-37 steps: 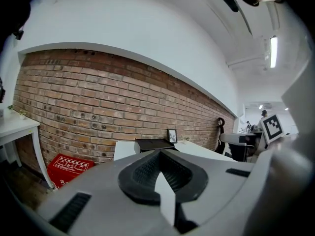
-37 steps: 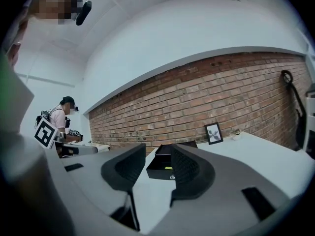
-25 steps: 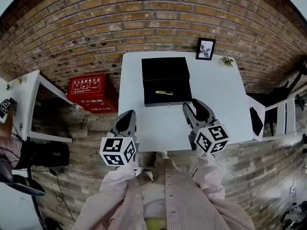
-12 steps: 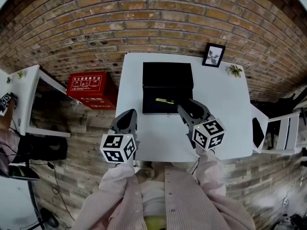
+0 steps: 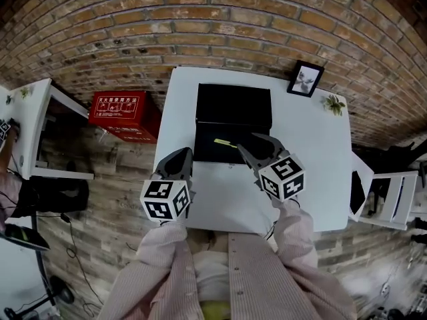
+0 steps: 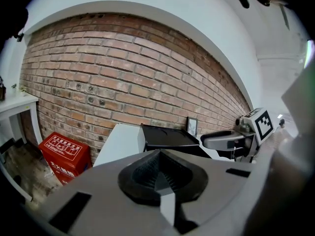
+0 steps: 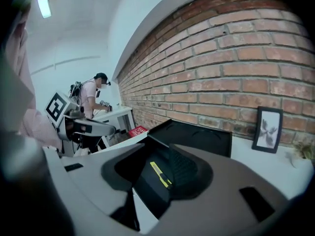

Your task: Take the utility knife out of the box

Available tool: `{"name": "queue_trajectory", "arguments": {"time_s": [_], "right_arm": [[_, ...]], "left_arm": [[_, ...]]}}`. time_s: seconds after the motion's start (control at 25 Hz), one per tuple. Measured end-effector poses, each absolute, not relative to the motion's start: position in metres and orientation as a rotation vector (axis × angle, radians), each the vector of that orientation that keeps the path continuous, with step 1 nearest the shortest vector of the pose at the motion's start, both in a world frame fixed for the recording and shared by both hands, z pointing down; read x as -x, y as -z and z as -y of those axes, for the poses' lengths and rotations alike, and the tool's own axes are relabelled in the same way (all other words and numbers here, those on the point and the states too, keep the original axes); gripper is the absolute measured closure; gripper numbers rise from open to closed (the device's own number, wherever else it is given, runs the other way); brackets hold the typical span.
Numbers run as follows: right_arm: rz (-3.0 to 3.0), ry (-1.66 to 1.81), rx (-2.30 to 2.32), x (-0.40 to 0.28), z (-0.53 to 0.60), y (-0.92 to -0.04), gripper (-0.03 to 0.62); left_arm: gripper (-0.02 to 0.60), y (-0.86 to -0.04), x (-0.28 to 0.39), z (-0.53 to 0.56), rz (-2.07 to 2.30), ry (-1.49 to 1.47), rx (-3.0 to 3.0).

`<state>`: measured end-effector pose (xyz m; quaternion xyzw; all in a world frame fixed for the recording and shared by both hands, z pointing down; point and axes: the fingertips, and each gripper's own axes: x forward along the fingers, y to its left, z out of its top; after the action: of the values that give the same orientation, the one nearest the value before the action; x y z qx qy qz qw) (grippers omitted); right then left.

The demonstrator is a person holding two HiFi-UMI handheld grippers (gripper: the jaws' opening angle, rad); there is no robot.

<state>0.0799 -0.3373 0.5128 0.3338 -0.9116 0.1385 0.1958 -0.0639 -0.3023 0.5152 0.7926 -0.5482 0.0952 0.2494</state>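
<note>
A black box (image 5: 212,153) stands open on the white table (image 5: 313,159), its lid (image 5: 233,104) laid back toward the brick wall. Inside lies a yellow utility knife (image 5: 225,143), which the right gripper view shows between the jaws (image 7: 160,175). My right gripper (image 5: 255,144) is open at the box's near right corner, just right of the knife and apart from it. My left gripper (image 5: 177,160) is shut and holds nothing, hanging over the table's near left edge, left of the box. The left gripper view shows the box (image 6: 167,139) and the right gripper (image 6: 221,140) beyond.
At the table's far right stand a framed picture (image 5: 305,79) and a small plant (image 5: 333,103). A red case (image 5: 122,112) sits on the floor to the left, by a white side table (image 5: 30,125). A white chair (image 5: 393,192) is at right. A person (image 7: 93,95) stands far off.
My right gripper has moved forward from the table's front to the box's near right corner, close to the knife. The left gripper has hardly moved.
</note>
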Motion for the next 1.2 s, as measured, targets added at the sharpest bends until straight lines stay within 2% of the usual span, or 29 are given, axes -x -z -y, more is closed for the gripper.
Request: {"name": "queue_trajectory", "arguments": {"time_s": [0.76,1.2], "right_arm": [[2.204,-0.258,-0.398,-0.040,0.344,-0.600,0.451],[2.064,-0.234,-0.300,-0.040,0.342,-0.632,0.451]], "left_arm": [[0.589,-0.550,0.050,0.329,1.319,-0.326,-2.158],[0.589,-0.559,0.047,0.332,1.267,-0.338,-2.161]]}}
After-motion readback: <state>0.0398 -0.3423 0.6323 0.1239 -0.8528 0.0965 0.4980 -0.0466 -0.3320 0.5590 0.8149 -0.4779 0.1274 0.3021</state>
